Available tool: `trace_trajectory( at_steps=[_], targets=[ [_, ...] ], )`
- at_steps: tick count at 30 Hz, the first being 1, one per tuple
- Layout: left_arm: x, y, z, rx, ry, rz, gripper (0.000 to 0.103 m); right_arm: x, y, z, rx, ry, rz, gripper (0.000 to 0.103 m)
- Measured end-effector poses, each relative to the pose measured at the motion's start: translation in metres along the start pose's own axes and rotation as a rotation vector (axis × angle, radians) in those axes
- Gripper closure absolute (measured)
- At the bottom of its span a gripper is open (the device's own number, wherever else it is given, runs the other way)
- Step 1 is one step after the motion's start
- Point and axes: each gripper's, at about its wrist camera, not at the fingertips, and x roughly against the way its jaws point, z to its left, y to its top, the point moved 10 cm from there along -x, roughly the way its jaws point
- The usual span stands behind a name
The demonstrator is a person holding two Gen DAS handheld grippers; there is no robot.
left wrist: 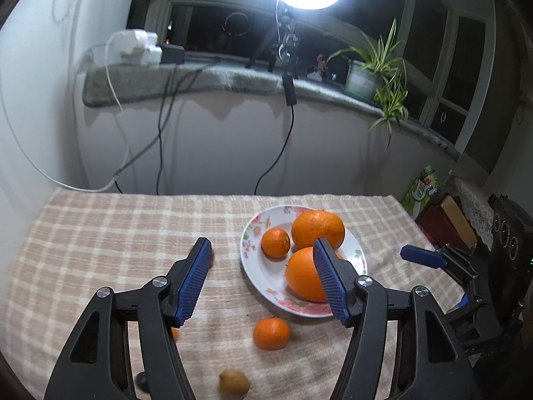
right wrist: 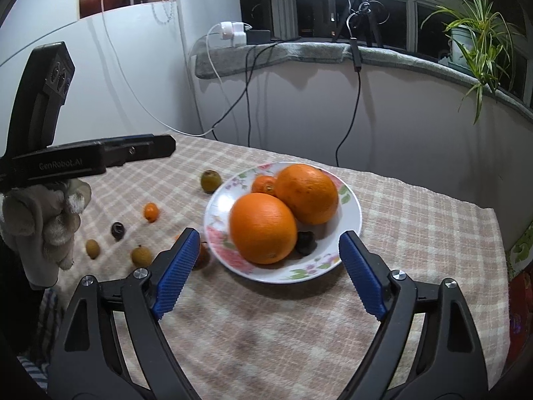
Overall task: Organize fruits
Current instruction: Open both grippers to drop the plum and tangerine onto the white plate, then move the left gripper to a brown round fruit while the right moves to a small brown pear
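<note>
Both grippers are spread wide and hold nothing: the left gripper hangs over the near-left edge of the plate, the right gripper sits low in front of it. Under them the counter wears a beige checked cloth. On it stands the flowered plate, carrying two big oranges touching each other, the near orange and the far orange, with a small mandarin tucked behind them and a dark little fruit at the near orange's right side. Off the plate, left of it in the right wrist view, the small fruits lie scattered on the cloth: a greenish-brown fruit near the plate's far rim, a loose mandarin just beside the near rim, a tiny orange kumquat, a dark round fruit, and two yellowish-brown ones nearest the gloved hand gripping the left tool.
</note>
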Motion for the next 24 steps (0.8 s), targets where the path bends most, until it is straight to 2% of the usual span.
trace_trajectory(
  at_steps=[7,13,22,24],
  targets=[
    [0.042,0.002,0.017,0.007,0.029,-0.064,0.04,0.009,-0.002,0.031,0.02,0.05,-0.01,0.015],
    [0.077,-0.013,0.04,0.001,0.087,-0.086,0.04,0.015,-0.006,0.064,0.079,0.09,-0.01,0.015],
    [0.097,-0.066,0.085,0.061,0.153,-0.029,0.041,0.005,-0.015,0.108,0.132,0.164,0.02,0.015],
    [0.098,-0.079,0.091,0.076,0.155,-0.011,0.044,0.0,-0.018,0.114,0.143,0.173,0.032,0.015]
  ],
)
